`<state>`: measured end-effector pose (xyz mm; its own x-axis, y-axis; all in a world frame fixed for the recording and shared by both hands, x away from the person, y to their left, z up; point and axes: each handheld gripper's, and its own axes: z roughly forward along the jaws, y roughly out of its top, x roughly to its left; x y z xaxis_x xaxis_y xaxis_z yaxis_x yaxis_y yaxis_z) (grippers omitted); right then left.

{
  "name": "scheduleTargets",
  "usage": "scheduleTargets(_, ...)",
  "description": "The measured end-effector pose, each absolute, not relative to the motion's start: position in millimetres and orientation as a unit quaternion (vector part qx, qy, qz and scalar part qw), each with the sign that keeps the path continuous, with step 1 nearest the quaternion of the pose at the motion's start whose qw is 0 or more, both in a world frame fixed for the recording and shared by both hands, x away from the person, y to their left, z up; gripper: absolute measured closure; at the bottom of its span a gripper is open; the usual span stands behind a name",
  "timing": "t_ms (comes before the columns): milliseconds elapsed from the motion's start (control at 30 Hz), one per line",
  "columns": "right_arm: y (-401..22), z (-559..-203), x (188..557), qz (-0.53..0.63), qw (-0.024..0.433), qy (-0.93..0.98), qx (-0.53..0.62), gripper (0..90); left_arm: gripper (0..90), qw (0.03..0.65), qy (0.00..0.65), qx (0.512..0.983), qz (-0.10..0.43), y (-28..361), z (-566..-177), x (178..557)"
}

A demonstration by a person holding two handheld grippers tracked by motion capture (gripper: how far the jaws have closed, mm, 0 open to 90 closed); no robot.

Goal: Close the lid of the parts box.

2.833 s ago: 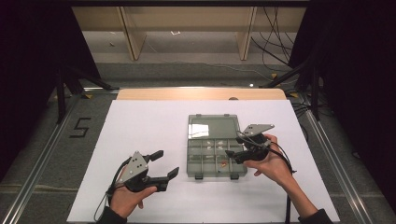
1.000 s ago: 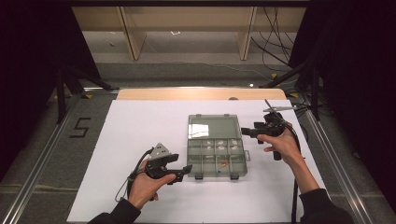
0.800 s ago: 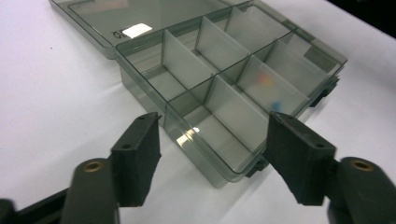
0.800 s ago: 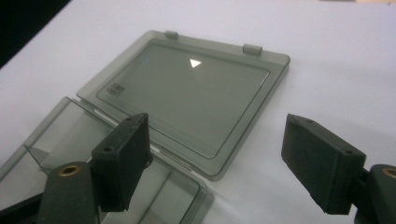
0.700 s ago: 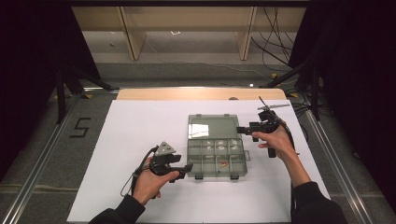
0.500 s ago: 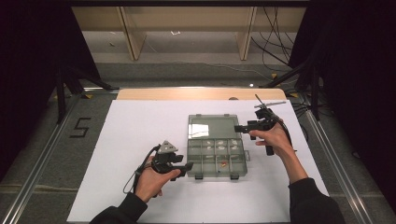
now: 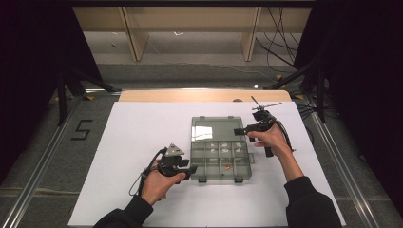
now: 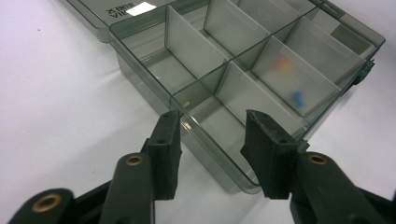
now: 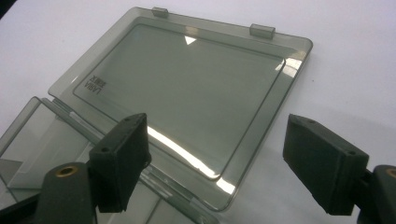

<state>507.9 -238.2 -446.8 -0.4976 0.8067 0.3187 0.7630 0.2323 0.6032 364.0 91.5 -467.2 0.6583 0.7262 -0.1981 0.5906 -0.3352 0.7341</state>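
A smoky clear compartment box lies mid-table, its lid folded back flat. My left gripper is at the box's front left corner. Its jaws stand astride that corner and have just been closing, with a gap still showing at the pads. Small red and blue bits lie in a front compartment. My right gripper hovers at the lid's right edge, open wide over the lid near the hinge, with nothing gripped.
The box sits on a white sheet over the table. A wooden strip runs along the sheet's far edge. Black stands and cables are at the back right. Several back-row compartments hold pale small parts.
The right hand has come left and slightly down to the lid's right edge. The left gripper has stayed at the box corner while its jaws narrowed.
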Motion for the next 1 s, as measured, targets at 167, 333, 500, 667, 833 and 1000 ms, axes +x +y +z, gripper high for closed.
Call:
scheduleTargets(167, -233, -454, 513, 0.357, 0.027, 0.782, 0.51, 24.7, 61.4, 0.407, 0.398, 0.818, 0.08, 92, -468, 364)
scheduleTargets(333, -227, -462, 513, 0.352, 0.031, 0.779, 0.517, 25.7, 64.6, 0.395, 0.393, 0.825, 0.092, 91, -468, 363)
scheduleTargets(500, -226, -467, 516, 0.338, 0.015, 0.777, 0.531, 26.9, 65.0, 0.4, 0.401, 0.819, 0.091, 91, -469, 364)
scheduleTargets(667, -226, -470, 518, 0.334, 0.019, 0.779, 0.53, 27.3, 64.9, 0.408, 0.411, 0.811, 0.078, 91, -471, 363)
scheduleTargets(833, -223, -472, 517, 0.328, 0.006, 0.773, 0.543, 28.0, 65.0, 0.405, 0.413, 0.812, 0.078, 91, -470, 363)
scheduleTargets(1000, -223, -472, 517, 0.334, -0.004, 0.771, 0.542, 29.7, 65.3, 0.404, 0.412, 0.813, 0.076, 91, -470, 364)
